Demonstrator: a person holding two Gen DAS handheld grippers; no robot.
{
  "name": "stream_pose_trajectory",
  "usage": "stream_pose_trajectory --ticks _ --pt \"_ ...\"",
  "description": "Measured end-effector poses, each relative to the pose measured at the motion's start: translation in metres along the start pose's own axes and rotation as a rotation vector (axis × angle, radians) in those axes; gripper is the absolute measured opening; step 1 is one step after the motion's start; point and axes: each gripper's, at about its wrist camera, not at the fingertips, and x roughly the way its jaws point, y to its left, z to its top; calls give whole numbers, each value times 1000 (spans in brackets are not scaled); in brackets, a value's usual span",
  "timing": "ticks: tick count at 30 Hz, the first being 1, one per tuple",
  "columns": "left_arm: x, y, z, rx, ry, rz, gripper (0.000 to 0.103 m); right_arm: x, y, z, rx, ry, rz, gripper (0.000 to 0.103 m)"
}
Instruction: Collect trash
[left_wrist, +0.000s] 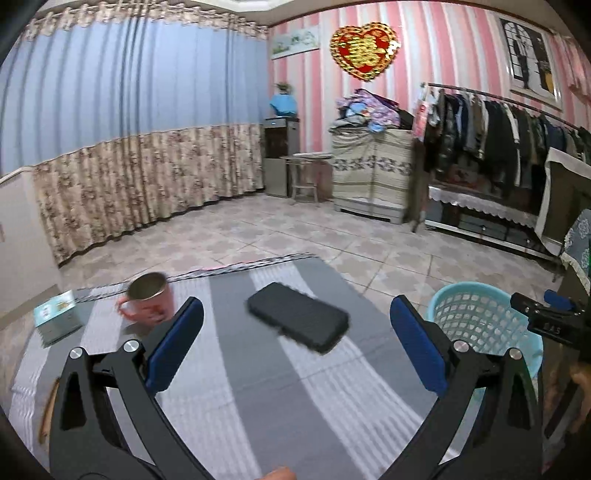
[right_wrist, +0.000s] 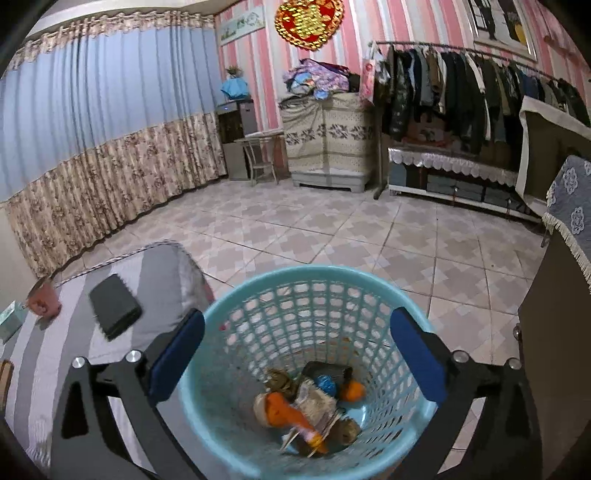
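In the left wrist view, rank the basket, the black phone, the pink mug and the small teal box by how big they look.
1. Basket, though partly hidden.
2. Black phone.
3. Pink mug and teal box look about alike; I would not rank them, since fisheye distortion at the edge makes it unsure.

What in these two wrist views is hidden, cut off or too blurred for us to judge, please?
- Trash in the blue basket, right wrist view: motion blur; single items unclear.
- Pink mug, left wrist view: blurred, contents unreadable.
- Small box, left wrist view: print too small.
- Wooden stick, left wrist view: partly behind the left gripper.
- Right gripper: open, empty.
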Motion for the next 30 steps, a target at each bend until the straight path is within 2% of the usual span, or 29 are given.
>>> stream_pose_trajectory --ticks 7,18,25,30 --pt "-53 35 -22 -37 -18 82 98 -54 55 -24 -51 -3 100 98" --pt "-94 66 -58 -76 26 114 98 -119 119 -69 -98 -15 193 98" --pt "-112 65 -62 -60 14 112 98 -140 133 -84 -118 -52 206 98" --pt "-125 62 -64 -62 -6 98 98 -148 132 -82 -108 -65 207 98"
